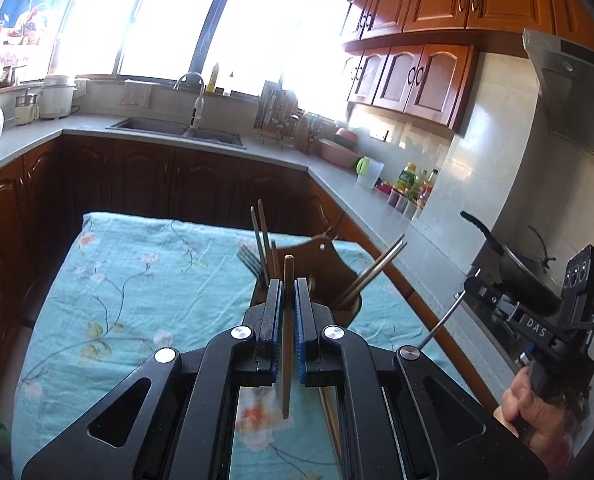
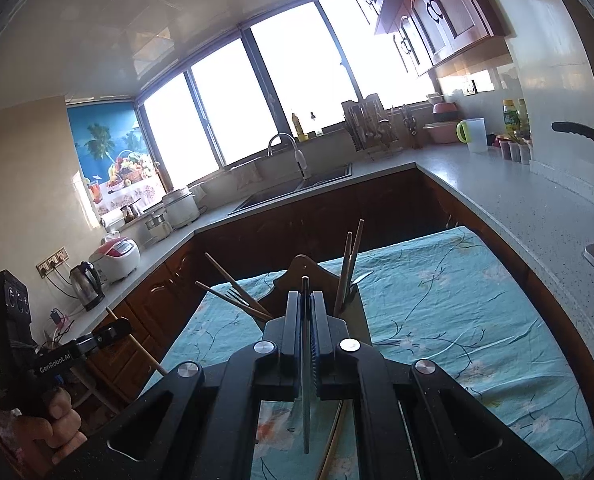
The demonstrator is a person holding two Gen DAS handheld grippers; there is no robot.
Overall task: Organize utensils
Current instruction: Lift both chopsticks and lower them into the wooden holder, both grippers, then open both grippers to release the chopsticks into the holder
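Observation:
My left gripper is shut on a wooden chopstick that stands nearly upright between its pads. Just beyond stands a brown wooden utensil holder with a fork, wooden chopsticks and metal chopsticks leaning out of it. My right gripper is shut on a thin grey metal chopstick, close behind the same holder. Each gripper shows in the other's view: the right gripper at the right, the left gripper at the lower left. A loose chopstick lies on the cloth under my right gripper.
The holder stands on a table under a teal floral cloth. A grey counter with a sink wraps around the room. A black pan sits on the stove to the right. A kettle and a rice cooker stand at the left.

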